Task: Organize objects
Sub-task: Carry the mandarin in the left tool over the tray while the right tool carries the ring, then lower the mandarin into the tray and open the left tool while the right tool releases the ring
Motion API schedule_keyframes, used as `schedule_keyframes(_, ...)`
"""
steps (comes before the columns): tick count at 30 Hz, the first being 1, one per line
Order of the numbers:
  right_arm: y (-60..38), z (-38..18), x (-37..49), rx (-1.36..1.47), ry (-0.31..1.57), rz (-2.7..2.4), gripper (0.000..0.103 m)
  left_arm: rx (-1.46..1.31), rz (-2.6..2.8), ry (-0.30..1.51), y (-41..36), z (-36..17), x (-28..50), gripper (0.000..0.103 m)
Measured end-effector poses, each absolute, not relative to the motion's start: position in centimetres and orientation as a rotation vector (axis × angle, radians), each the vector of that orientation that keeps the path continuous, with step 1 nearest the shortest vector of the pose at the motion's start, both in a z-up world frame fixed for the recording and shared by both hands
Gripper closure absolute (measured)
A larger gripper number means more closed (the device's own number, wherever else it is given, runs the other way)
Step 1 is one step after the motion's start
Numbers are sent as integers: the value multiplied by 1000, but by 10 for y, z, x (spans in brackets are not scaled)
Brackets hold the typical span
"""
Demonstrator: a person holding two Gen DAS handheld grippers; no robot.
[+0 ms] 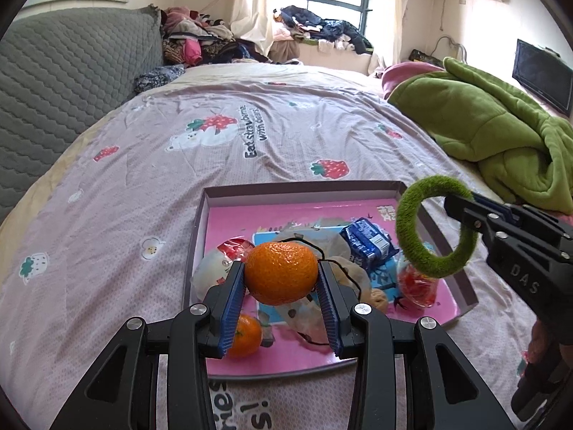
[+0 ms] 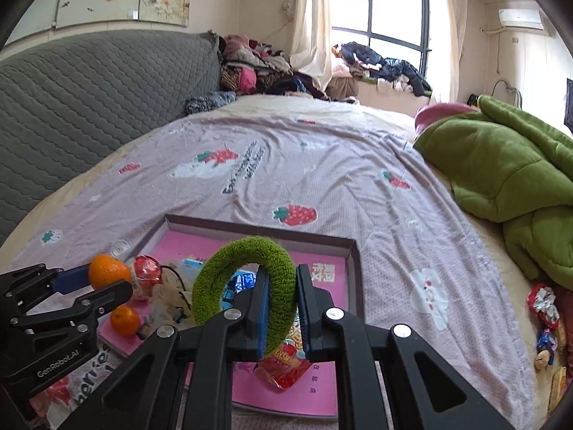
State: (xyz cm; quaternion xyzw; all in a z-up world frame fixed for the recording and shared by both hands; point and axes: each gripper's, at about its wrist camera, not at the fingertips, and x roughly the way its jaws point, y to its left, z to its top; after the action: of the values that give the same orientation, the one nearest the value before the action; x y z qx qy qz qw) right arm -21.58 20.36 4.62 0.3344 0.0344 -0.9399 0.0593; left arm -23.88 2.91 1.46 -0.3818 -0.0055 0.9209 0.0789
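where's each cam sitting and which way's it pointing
Left wrist: on the left gripper, looking down along its jaws, shut on an orange over the pink tray; the right gripper shows at right.
Right wrist: on the right gripper, jaws shut on a green fuzzy ring, facing the tray; the left gripper shows at left.
Shared: tray, bed, green blanket, window.

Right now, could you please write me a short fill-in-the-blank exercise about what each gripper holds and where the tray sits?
1. The left gripper is shut on an ____ fruit.
2. The right gripper pinches a fuzzy ____ ring.
3. A second orange lies in the ____ tray.
4. The tray rests on a bedsheet printed with ____.

Missing words: orange; green; pink; strawberries
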Motion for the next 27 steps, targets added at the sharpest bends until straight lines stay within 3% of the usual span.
schedule_keyframes(14, 194, -7, -254, 1174, 120, -2798, 88, -1223, 2730, 32, 38, -22, -262, 62)
schedule_keyframes(27, 191, -19, -259, 1213, 150, -2789, 88, -1288, 2729, 33, 36, -41, -273, 61)
